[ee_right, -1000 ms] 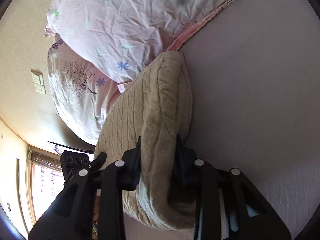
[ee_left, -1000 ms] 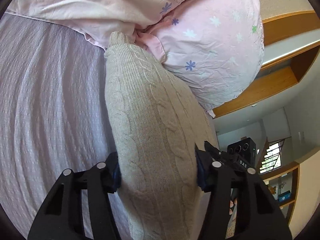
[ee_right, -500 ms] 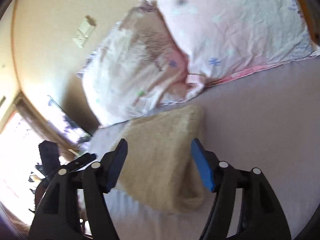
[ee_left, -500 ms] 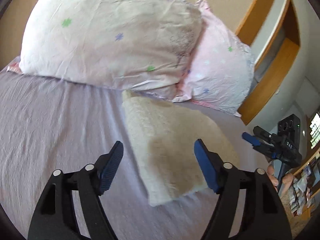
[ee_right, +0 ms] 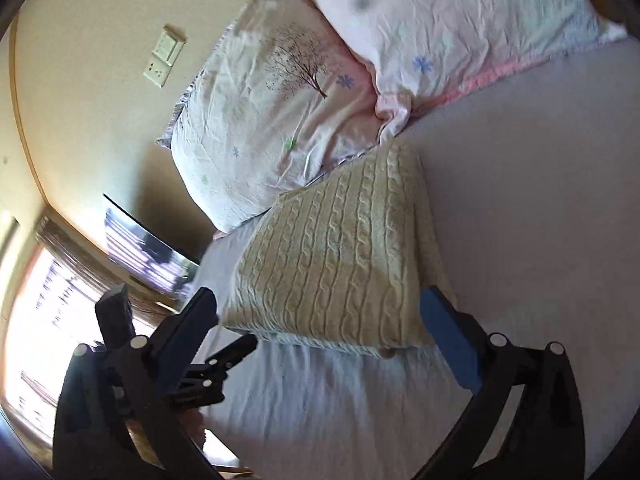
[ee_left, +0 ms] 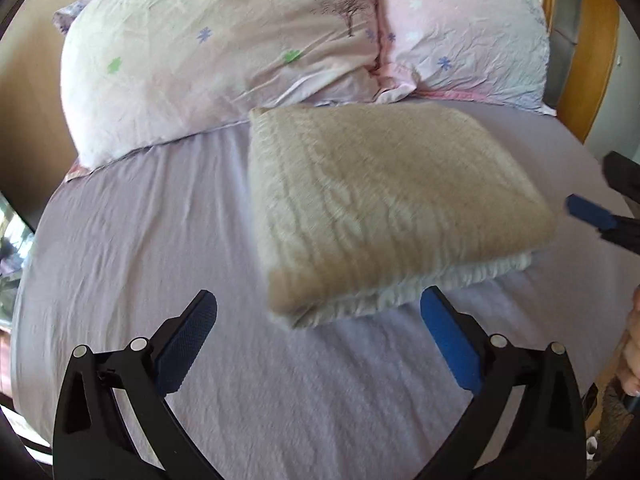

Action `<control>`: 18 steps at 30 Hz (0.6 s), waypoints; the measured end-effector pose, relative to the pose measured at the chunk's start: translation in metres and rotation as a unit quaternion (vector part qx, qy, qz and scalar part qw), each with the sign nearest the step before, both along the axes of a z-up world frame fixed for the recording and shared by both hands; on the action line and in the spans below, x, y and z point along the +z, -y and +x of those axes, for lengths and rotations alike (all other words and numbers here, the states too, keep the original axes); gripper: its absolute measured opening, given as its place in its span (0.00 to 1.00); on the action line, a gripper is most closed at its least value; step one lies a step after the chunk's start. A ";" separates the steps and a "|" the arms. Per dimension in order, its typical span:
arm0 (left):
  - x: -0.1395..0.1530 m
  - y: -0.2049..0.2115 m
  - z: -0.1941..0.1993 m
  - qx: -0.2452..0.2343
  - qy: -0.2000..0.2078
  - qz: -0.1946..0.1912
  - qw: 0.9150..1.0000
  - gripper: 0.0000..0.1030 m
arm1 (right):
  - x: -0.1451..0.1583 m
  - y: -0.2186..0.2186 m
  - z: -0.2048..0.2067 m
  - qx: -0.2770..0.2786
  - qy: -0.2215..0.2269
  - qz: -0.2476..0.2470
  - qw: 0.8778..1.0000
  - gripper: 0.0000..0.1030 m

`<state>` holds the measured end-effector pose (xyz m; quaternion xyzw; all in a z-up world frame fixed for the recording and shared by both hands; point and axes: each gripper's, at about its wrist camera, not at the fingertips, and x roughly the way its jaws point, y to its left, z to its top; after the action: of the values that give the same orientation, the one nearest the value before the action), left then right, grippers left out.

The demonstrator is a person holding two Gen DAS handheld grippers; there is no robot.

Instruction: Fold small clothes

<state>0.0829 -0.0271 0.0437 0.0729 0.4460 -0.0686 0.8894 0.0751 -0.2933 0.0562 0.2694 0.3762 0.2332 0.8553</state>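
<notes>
The folded sweater (ee_left: 384,204) lies on the bed (ee_left: 160,240), touching the pillows (ee_left: 224,52). Both grippers, left (ee_left: 318,344) and right (ee_right: 320,340), gape empty. A careless brush could likely undo the fold.

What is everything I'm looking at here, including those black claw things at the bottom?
Sweater: one, beige cable knit, folded, lying on the bed just in front of the pillows.
Pillows: two, pale pink with small flowers and a tree print, at the head of the bed.
Bed sheet: one, lilac, wrinkled, under everything.
Wall switch and socket: one of each, cream, on the wall beside the pillows.
Left gripper: one, black with blue pads, jaws open, empty, near the sweater's front edge.
Right gripper: one, same colours, jaws open, empty.
</notes>
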 end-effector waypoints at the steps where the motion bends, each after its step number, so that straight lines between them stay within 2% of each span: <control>1: -0.005 -0.010 -0.004 0.011 -0.011 -0.004 1.000 0.99 | 0.004 -0.005 -0.010 -0.010 0.011 -0.042 0.999 0.98; 4: -0.022 -0.028 -0.008 0.031 -0.056 -0.015 0.998 0.99 | -0.008 -0.026 -0.023 -0.024 0.004 -0.148 0.989 0.98; 6: -0.031 -0.032 -0.008 0.037 -0.068 -0.017 0.997 0.99 | -0.024 -0.042 -0.022 -0.026 -0.011 -0.188 0.982 0.98; 10: -0.036 -0.029 -0.009 0.043 -0.071 -0.015 0.996 0.99 | -0.042 -0.062 -0.024 -0.032 -0.025 -0.244 0.969 0.98; 13: -0.037 -0.028 -0.011 0.054 -0.071 -0.015 0.996 0.99 | -0.048 -0.078 -0.021 -0.037 -0.030 -0.299 0.953 0.98; 18: -0.036 -0.027 -0.008 0.063 -0.086 -0.014 0.994 0.99 | -0.059 -0.089 -0.020 -0.042 -0.055 -0.332 0.941 0.98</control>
<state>0.0746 -0.0005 0.0072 0.0264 0.5238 -0.0244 0.8511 0.0546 -0.2042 -0.0030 -0.0020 0.4673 0.0434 0.8830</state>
